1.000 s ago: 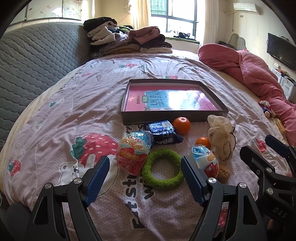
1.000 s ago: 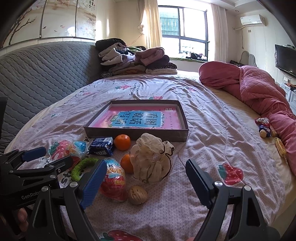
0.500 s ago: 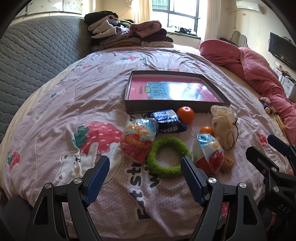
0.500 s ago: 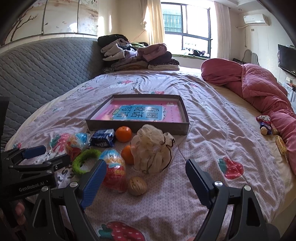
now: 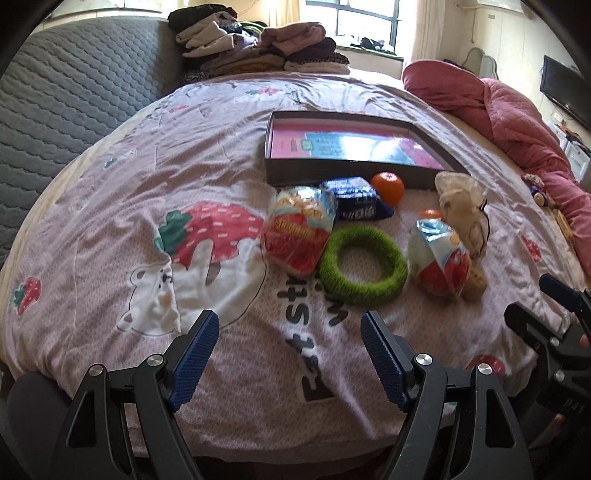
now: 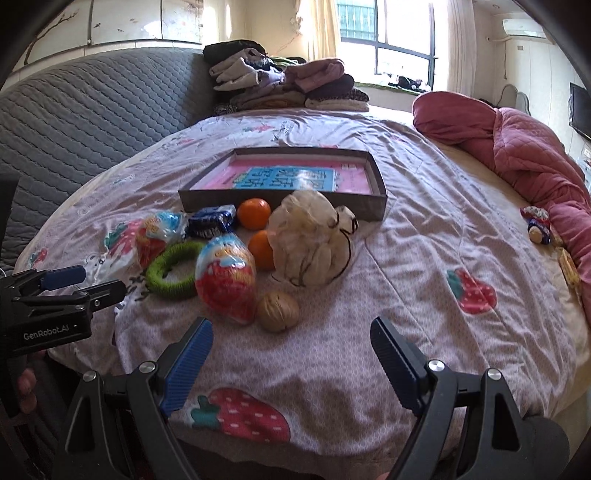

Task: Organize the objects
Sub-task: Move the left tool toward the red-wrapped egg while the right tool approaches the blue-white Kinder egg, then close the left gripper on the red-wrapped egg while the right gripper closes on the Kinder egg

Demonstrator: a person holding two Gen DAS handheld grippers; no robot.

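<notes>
1. Left wrist view: your left gripper (image 5: 288,339) hovers over the near edge of the bed with its blue-padded jaws spread wide and nothing between them.
2. Under it lies a pale pink bedspread (image 5: 122,177) printed with strawberries and a white bear.
3. A shallow grey box (image 5: 354,177), pink and blue inside, sits mid-bed. Just in front of it are a dark blue snack packet (image 5: 354,201) and an orange (image 5: 388,186).
4. Nearer you, a green knitted ring (image 5: 364,267) lies flat, touching a red-and-blue snack bag (image 5: 297,230) on its left. A second snack bag (image 5: 439,262) sits to its right, beside a cream mesh pouch (image 5: 463,212).
5. A grey quilted headboard (image 5: 74,96) rises on the left, folded clothes (image 5: 266,48) are stacked at the far end below a window, and a pink quilt (image 5: 517,110) is bunched on the right.
6. Right wrist view: your right gripper (image 6: 291,354) is likewise wide apart and holds nothing. The left gripper (image 6: 70,284) shows at the left edge.
7. Ahead of its left finger lie the second snack bag (image 6: 227,284) and a walnut (image 6: 277,311), touching. Behind them, a second orange (image 6: 261,248) is tucked against the mesh pouch (image 6: 314,240).
8. The grey box (image 6: 288,201) lies beyond. An air conditioner (image 6: 524,27) hangs high on the right wall.
</notes>
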